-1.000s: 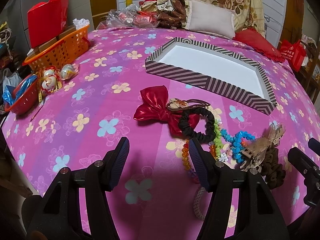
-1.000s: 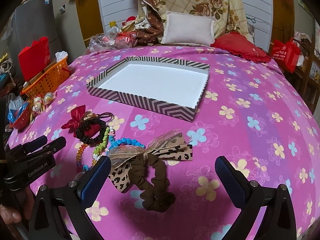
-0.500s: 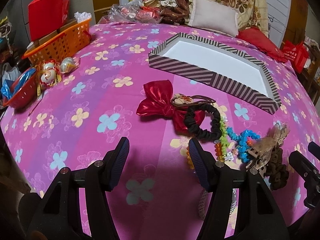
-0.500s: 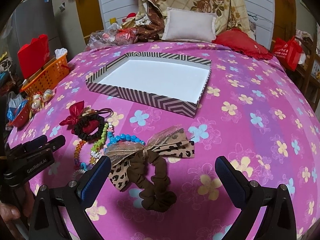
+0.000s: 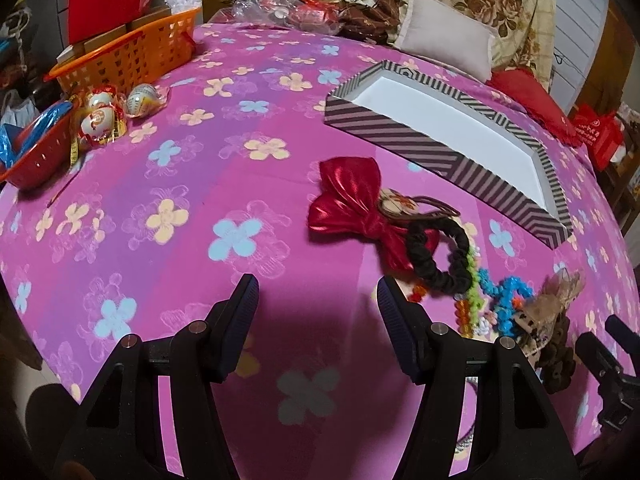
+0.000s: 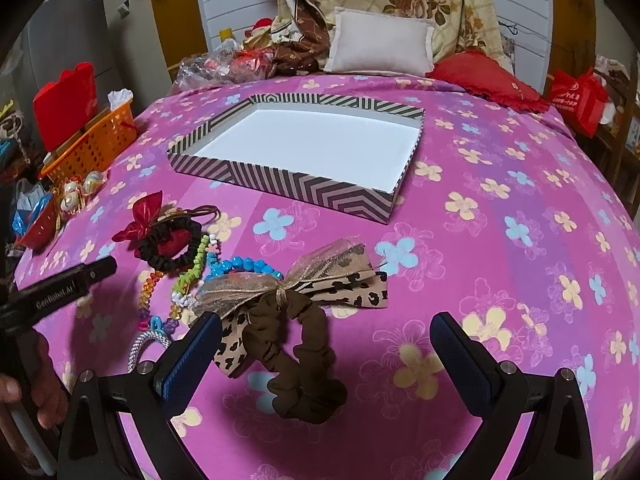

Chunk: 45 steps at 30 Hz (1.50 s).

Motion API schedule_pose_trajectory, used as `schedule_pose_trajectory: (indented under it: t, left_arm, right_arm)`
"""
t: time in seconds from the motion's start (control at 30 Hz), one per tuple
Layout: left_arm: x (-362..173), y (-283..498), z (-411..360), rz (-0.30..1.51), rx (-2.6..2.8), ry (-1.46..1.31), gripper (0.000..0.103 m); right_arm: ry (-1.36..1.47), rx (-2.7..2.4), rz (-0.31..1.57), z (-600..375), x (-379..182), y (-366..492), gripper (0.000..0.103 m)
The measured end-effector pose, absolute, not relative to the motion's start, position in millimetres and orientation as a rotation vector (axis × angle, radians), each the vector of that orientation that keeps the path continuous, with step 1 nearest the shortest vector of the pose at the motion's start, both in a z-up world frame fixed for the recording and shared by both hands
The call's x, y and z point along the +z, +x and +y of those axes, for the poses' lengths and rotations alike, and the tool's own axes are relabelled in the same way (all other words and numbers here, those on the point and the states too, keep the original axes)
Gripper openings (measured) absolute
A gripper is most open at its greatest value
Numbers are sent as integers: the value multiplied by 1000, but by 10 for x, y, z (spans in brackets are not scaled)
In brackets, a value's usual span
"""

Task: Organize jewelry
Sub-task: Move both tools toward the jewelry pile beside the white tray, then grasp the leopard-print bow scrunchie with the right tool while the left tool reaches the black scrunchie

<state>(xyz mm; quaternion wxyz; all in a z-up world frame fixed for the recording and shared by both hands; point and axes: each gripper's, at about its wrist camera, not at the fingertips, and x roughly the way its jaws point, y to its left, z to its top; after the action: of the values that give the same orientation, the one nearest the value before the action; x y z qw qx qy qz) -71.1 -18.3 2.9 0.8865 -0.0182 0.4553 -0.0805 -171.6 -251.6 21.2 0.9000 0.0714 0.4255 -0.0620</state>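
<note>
A striped box (image 6: 280, 184) with a white, empty floor sits on the pink flowered bedspread; it also shows in the left wrist view (image 5: 400, 136). In front of it lies a pile of hair pieces and bracelets: a red bow (image 5: 348, 204), a black scrunchie (image 5: 436, 260), blue beads (image 6: 244, 266), a leopard bow (image 6: 344, 280) on a brown scrunchie (image 6: 308, 360). My right gripper (image 6: 324, 344) is open, its fingers on either side of the brown scrunchie. My left gripper (image 5: 316, 312) is open and empty, just left of the pile.
An orange basket (image 5: 128, 56), foil-wrapped eggs (image 5: 100, 116) and a red bowl (image 5: 32, 156) stand at the left edge. Pillows (image 6: 380, 48) and clutter line the back. A red bag (image 6: 576, 96) stands at the right.
Both grippers have moved forward. The right gripper has come closer around the brown scrunchie; the left has neared the red bow and black scrunchie. Both remain open.
</note>
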Motion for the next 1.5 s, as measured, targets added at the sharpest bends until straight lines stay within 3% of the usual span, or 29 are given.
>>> schedule_pose_trajectory:
  t: [0.47, 0.9, 1.2, 1.5]
  left_arm:
    - [139, -386, -133, 963, -174, -83, 62]
    - [363, -12, -600, 1043, -274, -72, 62]
    - [148, 216, -939, 1172, -313, -15, 61]
    - [7, 343, -805, 1204, -248, -5, 61]
  right_arm:
    - [154, -135, 900, -2589, 136, -1659, 103]
    - [170, -132, 898, -2632, 130, -1657, 103]
    - [175, -141, 898, -2697, 130, -1664, 103]
    - [205, -145, 901, -2765, 105, -1637, 103]
